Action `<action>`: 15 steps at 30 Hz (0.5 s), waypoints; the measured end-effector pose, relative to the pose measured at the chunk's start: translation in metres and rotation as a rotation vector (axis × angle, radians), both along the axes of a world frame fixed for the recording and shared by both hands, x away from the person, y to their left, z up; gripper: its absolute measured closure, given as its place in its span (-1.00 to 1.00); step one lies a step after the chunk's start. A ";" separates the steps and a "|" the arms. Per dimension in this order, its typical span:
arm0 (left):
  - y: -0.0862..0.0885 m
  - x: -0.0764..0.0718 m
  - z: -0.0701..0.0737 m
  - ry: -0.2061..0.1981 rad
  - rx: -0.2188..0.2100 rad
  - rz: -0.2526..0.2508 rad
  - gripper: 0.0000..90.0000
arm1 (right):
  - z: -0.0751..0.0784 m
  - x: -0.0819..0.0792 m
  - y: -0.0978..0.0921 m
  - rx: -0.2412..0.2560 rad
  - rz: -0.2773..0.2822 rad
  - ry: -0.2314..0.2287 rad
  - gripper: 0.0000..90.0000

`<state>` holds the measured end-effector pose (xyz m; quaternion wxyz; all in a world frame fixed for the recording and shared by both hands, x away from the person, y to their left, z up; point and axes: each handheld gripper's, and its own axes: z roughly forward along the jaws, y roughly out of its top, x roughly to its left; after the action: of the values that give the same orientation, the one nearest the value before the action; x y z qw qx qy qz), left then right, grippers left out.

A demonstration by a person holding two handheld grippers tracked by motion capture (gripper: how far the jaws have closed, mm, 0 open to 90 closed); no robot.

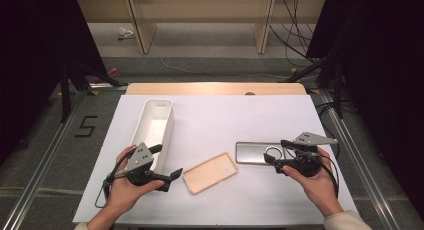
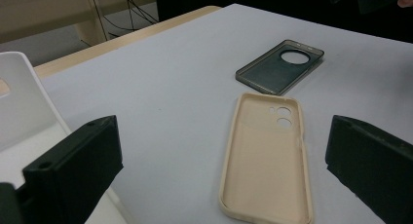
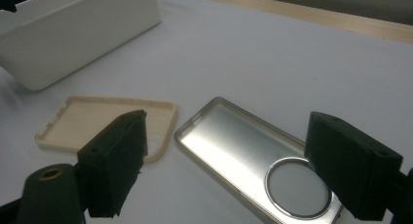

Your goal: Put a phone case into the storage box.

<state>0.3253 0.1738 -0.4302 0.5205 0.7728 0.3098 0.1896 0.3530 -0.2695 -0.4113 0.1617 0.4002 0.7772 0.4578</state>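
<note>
The beige phone case (image 1: 210, 172) lies flat and hollow side up on the white counter (image 1: 225, 120), low and just left of centre in the high view, tilted so its camera-hole end points toward the upper right. Right beside that end, not quite touching it, sits the grey phone case (image 1: 255, 152), also hollow side up, its big round camera opening at the right-hand end.

In the left claw view the beige case (image 2: 265, 160) fills the lower middle of the frame with the grey one (image 2: 280, 65) above it. The left claw (image 1: 172, 176) hovers just off the beige case's lower-left end, jaws spread wide with nothing between them but counter and case below.

Over on the right of the high view, the right claw (image 1: 274, 159) sits right above the grey case's round opening, jaws also parted and gripping nothing. In the right claw view the grey case (image 3: 234, 146) runs between those jaws, the beige case (image 3: 97, 119) off to its left.

A long white bin (image 1: 152, 130) stands at centre left of the high view, just above the left hand (image 1: 127, 187); the right hand (image 1: 315, 180) rests at lower right.
</note>
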 end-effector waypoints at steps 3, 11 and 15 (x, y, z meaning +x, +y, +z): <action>0.000 0.000 0.000 -0.001 0.000 0.000 -1.00 | 0.000 0.000 0.001 -0.002 0.000 0.000 -0.60; 0.000 0.001 0.000 -0.003 0.002 -0.001 -1.00 | -0.001 0.001 0.006 -0.011 0.011 0.011 -0.01; -0.002 0.001 0.000 -0.003 0.004 -0.007 -1.00 | -0.003 0.006 0.019 -0.044 0.024 0.047 0.63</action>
<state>0.3262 0.1721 -0.4306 0.5198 0.7748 0.3059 0.1896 0.3588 -0.2505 -0.4146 0.1465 0.3977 0.7955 0.4331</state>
